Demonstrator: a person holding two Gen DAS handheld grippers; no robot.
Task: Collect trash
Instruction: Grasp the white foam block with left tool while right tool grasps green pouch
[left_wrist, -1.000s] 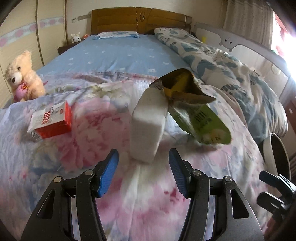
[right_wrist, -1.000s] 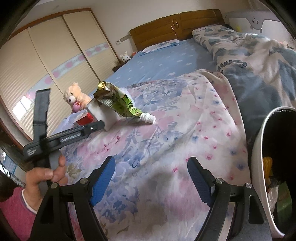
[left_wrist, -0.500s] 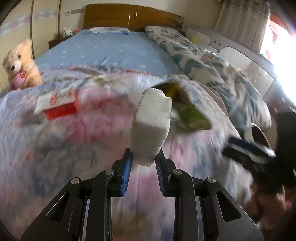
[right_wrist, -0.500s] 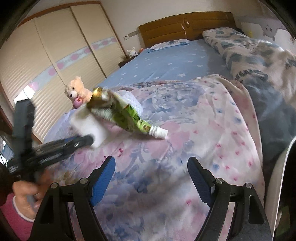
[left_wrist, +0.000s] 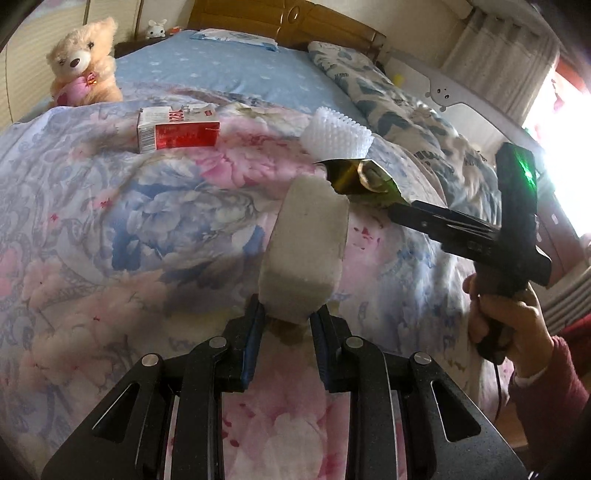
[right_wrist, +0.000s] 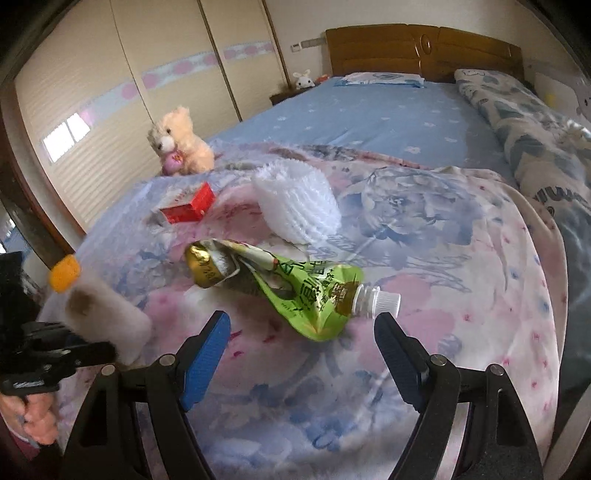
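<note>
Crumpled green spouted pouch (right_wrist: 295, 291), half hidden behind white foam block (left_wrist: 304, 254) pinched by left gripper (left_wrist: 286, 325); right gripper (right_wrist: 303, 336) fingers spread; red-white carton (right_wrist: 186, 206) at ten o'clock.

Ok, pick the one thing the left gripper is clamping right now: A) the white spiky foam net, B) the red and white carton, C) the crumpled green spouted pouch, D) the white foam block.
D: the left gripper has its blue pads pressed on the bottom of the white foam block, lifted off the floral quilt.
</note>
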